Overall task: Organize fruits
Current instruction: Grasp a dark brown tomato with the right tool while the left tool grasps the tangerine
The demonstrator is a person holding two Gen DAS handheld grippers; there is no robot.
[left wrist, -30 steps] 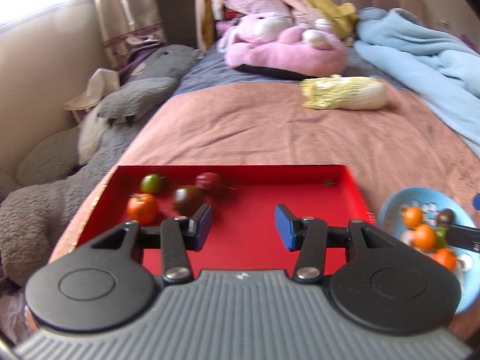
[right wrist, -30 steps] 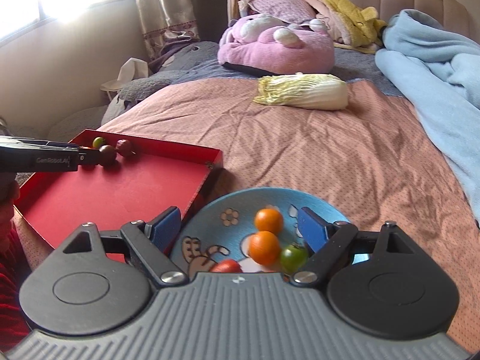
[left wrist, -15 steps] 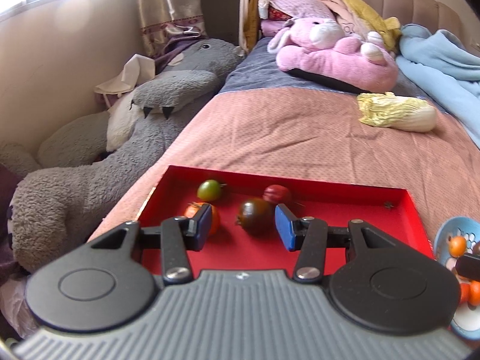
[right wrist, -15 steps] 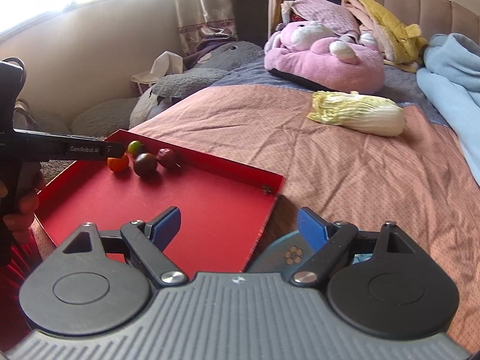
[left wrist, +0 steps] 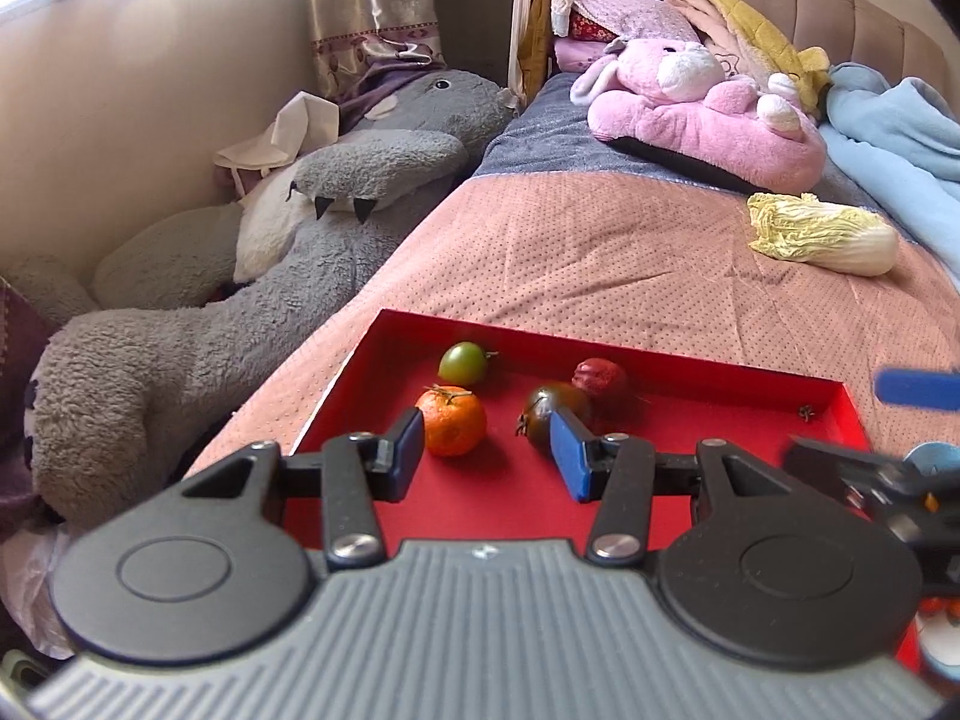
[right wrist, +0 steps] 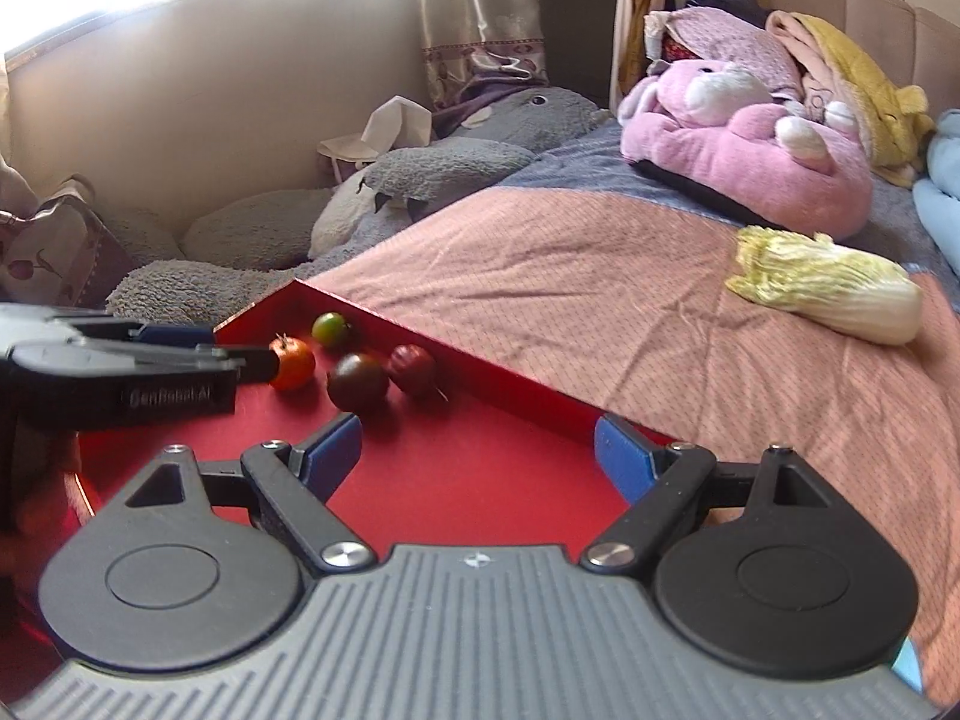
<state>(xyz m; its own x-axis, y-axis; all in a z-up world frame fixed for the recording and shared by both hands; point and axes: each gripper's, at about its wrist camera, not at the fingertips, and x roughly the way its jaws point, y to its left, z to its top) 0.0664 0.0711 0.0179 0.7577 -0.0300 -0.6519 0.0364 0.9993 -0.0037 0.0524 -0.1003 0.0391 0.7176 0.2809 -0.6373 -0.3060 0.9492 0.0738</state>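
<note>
Red tray (left wrist: pixel 690 480) on pink bedspread (left wrist: pixel 600 252) (dotted).

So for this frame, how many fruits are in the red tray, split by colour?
Orange: 1, the orange fruit
Green: 1, the green fruit
Dark brown: 1, the dark fruit
Red: 1, the red fruit
Total: 4 in the red tray

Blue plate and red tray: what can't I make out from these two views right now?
- Blue plate: left wrist view, only a sliver behind the right gripper; contents unreadable.
- Dark tomato: left view, partly behind the left gripper finger.
- Red tray: near edge hidden by gripper bodies.
</note>
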